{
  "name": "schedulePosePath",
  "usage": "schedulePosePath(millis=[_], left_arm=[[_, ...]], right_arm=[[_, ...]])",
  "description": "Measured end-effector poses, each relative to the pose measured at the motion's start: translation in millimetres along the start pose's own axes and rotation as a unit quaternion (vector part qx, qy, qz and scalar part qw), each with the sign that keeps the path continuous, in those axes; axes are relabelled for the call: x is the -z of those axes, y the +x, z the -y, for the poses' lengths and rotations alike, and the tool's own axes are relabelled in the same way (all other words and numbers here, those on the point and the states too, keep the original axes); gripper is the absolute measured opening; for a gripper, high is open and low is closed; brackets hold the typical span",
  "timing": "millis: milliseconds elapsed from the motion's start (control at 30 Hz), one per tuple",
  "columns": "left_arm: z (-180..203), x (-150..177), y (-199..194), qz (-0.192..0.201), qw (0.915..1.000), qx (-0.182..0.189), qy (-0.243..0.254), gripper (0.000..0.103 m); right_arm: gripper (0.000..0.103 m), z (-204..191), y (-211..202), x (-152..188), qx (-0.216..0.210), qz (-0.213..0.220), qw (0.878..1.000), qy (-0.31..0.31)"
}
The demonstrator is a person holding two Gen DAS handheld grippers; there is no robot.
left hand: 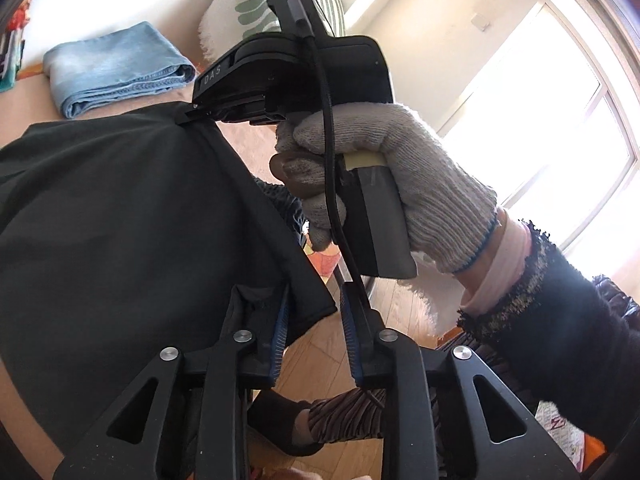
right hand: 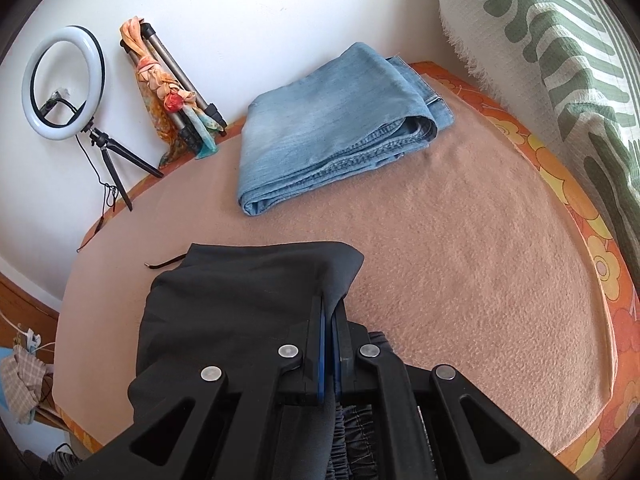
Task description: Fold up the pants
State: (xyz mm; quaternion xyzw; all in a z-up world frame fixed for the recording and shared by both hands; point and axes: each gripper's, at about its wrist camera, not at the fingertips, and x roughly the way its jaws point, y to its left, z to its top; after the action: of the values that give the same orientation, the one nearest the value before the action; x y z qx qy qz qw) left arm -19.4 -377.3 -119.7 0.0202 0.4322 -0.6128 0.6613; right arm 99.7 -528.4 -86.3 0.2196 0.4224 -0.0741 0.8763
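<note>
Two grippers share the black pants (right hand: 240, 304): the right gripper (right hand: 329, 312) has its jaws pinched tight on a fabric corner, while the left gripper (left hand: 314, 320) stands with jaws apart, the pants' hem lying against its left finger only, so it does not seem to grip. To fold well, I judge the left should close on that hem before both carry the edge across evenly toward twelve o'clock, keeping the cloth taut. Matte, dark and limp, the pants lie bunched on the tan blanket (right hand: 460, 240), elastic waistband near six o'clock; folded jeans (right hand: 336, 120) rest beyond at twelve o'clock.
</note>
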Motion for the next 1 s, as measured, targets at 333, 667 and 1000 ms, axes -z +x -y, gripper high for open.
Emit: schedulePosePath(millis=[333,667,1000], left_arm=[[-0.8,31.4,-83.3,0.034,0.9971,-0.066,0.013,0.031],[-77.3,67.4,-98.8,0.051,0.9885,-0.102,-0.100,0.038],[-108.8,67.4,-77.0,0.062,0.9783,-0.054,-0.190,0.048]], right_arm=[[0.011,35.1,-8.9,1.7,0.019,0.010,1.000,0.015],[0.037,4.3,-58.3,10.3,-0.052,0.053,0.997,-0.027],[0.058,-116.4,-27.5,0.2,-0.132,0.013,0.978,-0.158]])
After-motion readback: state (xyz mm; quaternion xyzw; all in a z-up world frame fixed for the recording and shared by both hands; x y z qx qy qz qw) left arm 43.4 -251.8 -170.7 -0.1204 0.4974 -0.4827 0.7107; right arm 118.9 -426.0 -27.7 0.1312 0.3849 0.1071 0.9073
